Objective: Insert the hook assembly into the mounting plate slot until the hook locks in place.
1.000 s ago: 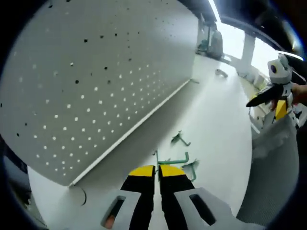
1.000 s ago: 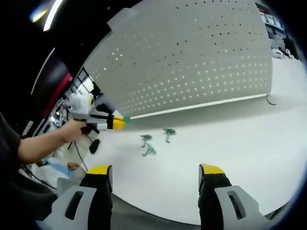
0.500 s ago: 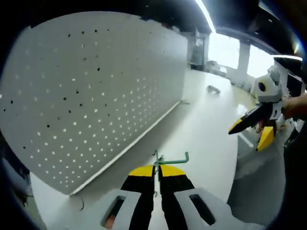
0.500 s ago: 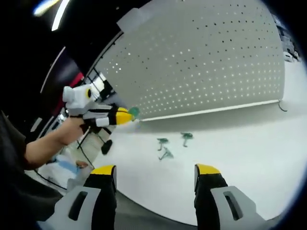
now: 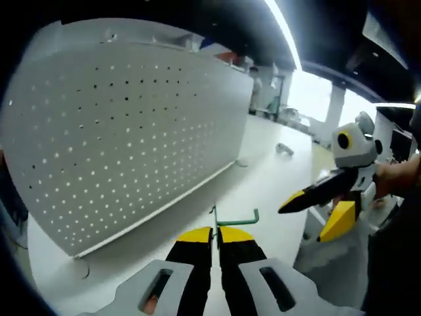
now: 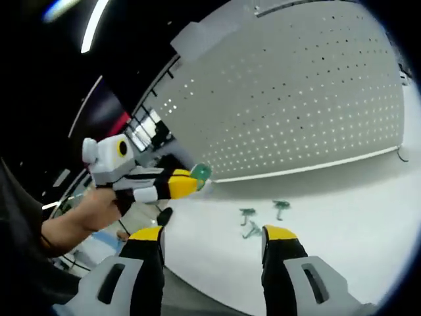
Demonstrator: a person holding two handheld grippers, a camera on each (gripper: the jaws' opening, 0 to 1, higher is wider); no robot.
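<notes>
Fingers of the left gripper (image 5: 215, 238) are pressed together on a green hook (image 5: 231, 219), whose thin stem rises between the yellow tips and bends off to the right in the left gripper view. From the right gripper view the same gripper (image 6: 191, 182) comes in from the left, gripped by a hand (image 6: 99, 207), with the green hook (image 6: 200, 173) showing at its yellow tip, lifted above the surface (image 6: 342, 204) and near the lower edge of the pegboard (image 6: 296, 112).

The right gripper (image 6: 214, 240) has its fingers wide apart with nothing between them. In the left gripper view it (image 5: 317, 209) enters from the right, one black finger (image 5: 316, 193) and one yellow-tipped finger (image 5: 339, 220) spread, a hand (image 5: 398, 181) behind its white body.

The pegboard (image 5: 125, 131), pale grey and dotted with rows of small holes, stands upright along the back of the white surface (image 5: 263, 184). Three more green hooks (image 6: 263, 217) lie loose on the surface in front of the board, close to each other, seen between the right gripper's fingers. A small grey object (image 5: 284, 149) sits farther along the surface; what it is cannot be made out.
</notes>
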